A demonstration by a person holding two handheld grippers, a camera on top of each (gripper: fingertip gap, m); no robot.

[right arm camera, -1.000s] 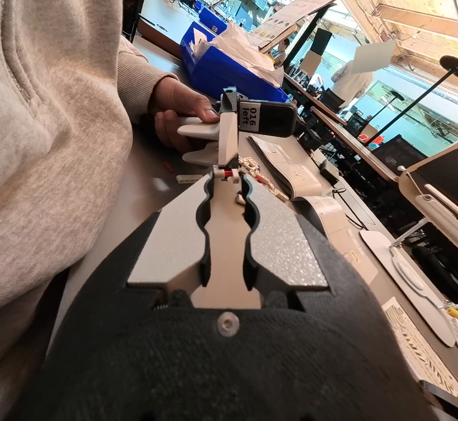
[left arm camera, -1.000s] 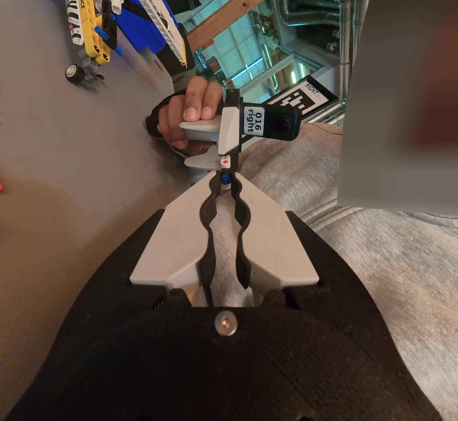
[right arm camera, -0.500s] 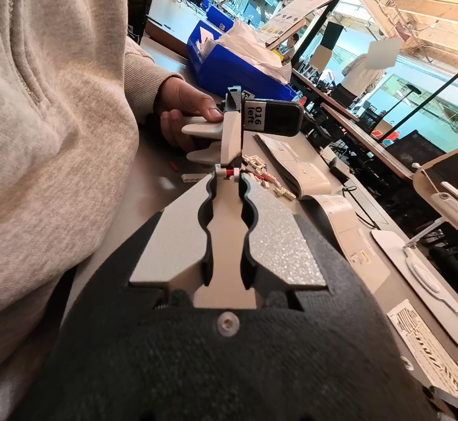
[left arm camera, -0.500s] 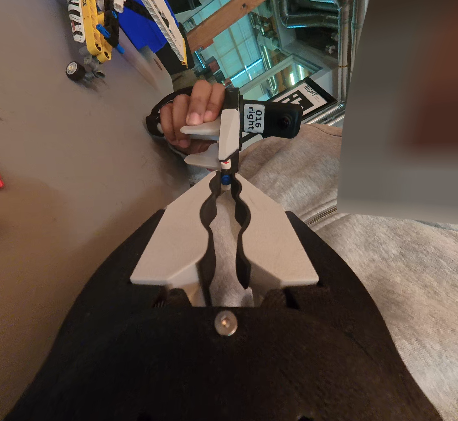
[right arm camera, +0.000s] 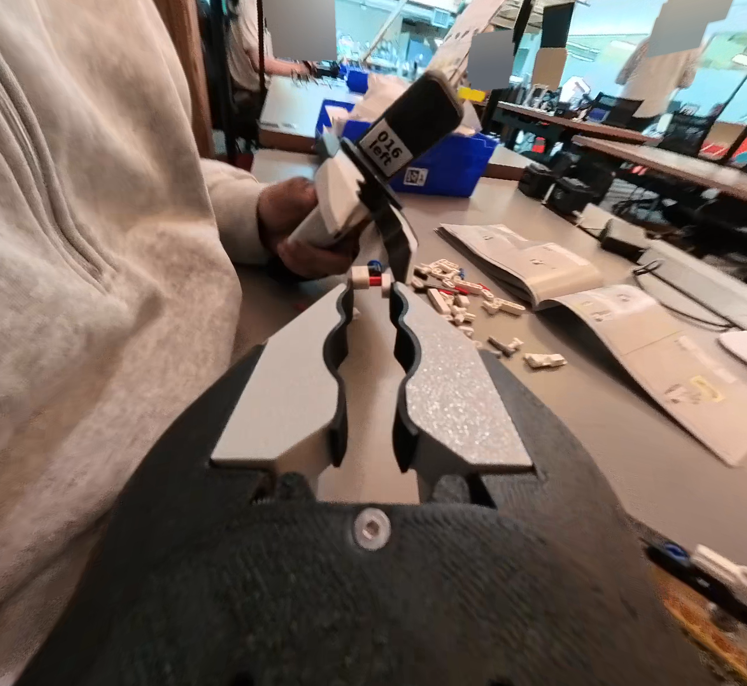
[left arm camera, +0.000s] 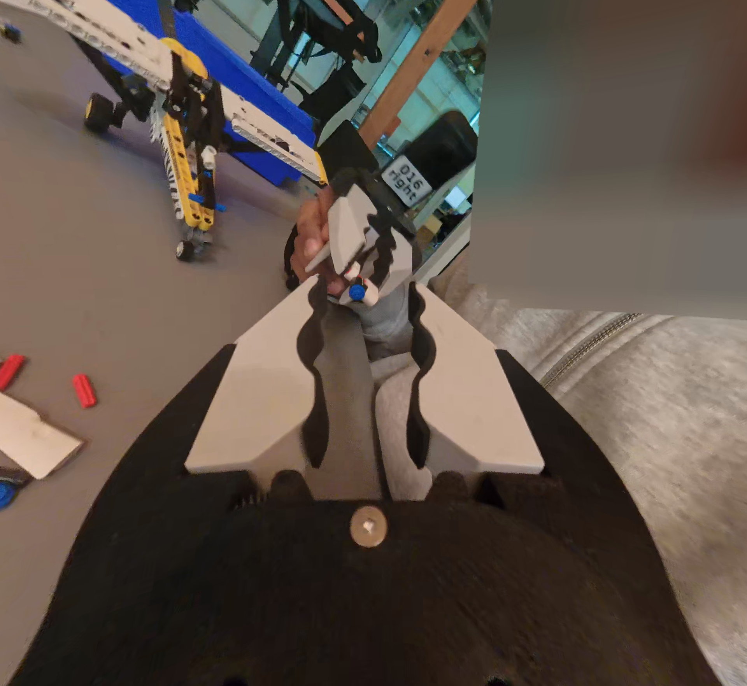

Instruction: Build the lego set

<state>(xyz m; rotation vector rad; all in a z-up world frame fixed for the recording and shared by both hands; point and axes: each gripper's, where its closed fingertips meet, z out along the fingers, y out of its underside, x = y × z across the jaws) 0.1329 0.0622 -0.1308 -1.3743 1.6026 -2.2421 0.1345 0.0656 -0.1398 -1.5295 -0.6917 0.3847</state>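
You hold a small lego piece (right arm camera: 371,281), white with a red middle and a blue pin end, in the air above the counter (right arm camera: 525,404), pinched at the tips of your right gripper (right arm camera: 370,295), whose jaws are closed on it. In the left wrist view the same piece (left arm camera: 357,291) shows its blue end toward you, just beyond the tips of your left gripper (left arm camera: 361,303). A second ago those left jaws were nearly shut around the piece; now they stand wide apart and hold nothing, so only the right gripper (left arm camera: 366,262) carries it. Both grippers have also tilted: the left gripper (right arm camera: 394,262) now leans over the piece from above instead of meeting it straight on. Beyond the piece lies a scatter of white lego parts (right arm camera: 456,299), and past those an open instruction booklet (right arm camera: 545,270). To the far side of the piece, the yellow and white lego model (left arm camera: 182,133) stands before a blue bin (left arm camera: 242,72). Two red pins (left arm camera: 84,390) lie on the counter (left arm camera: 101,282), well apart from the piece.
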